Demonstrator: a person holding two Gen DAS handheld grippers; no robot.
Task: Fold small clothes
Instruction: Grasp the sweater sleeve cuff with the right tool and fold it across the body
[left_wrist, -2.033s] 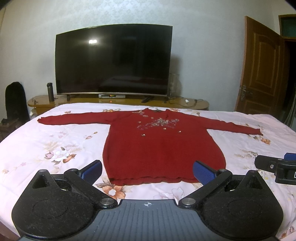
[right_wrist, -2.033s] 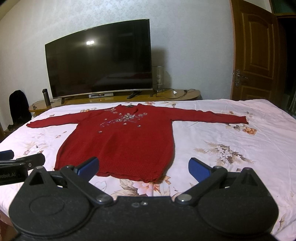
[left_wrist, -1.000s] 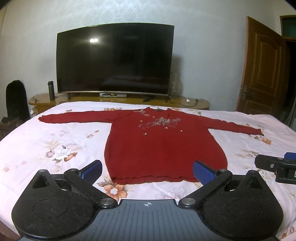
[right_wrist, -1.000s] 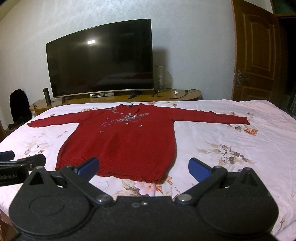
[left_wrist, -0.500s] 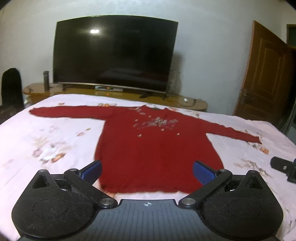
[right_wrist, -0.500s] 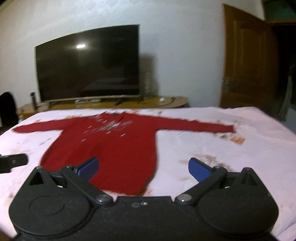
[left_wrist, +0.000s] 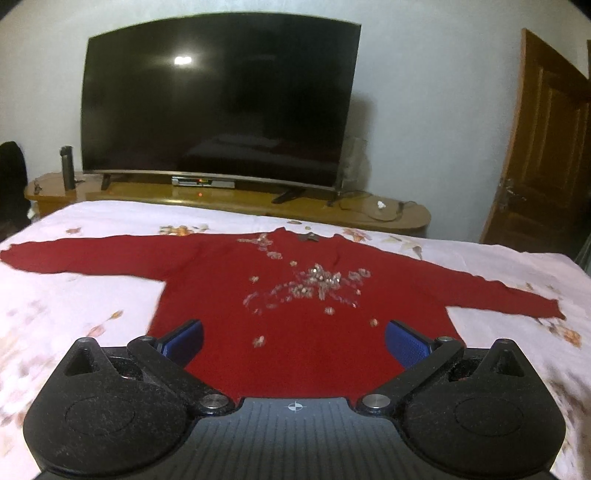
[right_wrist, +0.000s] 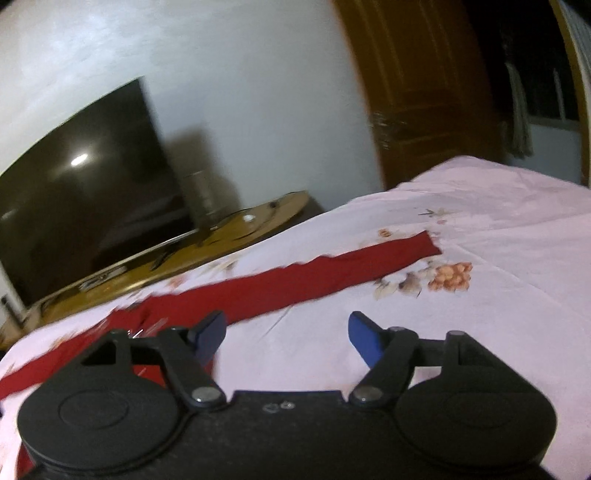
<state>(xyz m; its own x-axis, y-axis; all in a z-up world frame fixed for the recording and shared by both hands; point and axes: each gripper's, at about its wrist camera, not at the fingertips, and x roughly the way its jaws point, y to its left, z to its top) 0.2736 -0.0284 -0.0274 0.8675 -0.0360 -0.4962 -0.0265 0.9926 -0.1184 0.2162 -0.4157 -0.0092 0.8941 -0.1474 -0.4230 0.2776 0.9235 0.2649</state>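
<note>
Red sweater (left_wrist: 295, 325) lay flat mid-bed (left_wrist: 92, 218) — left gripper (left_wrist: 293, 338) wide, empty; right gripper (right_wrist: 286, 334) closing on nothing, near the sleeve.

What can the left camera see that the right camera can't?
Only the left wrist view shows the sweater's whole front with its sparkly flower decoration, both sleeves spread out, and a dark bottle on the TV stand.

Only the right wrist view shows the right sleeve up close, a window past the door, and the right gripper, its fingers closing on nothing.

Both show the TV, the wooden door and the flowery bedsheet.
</note>
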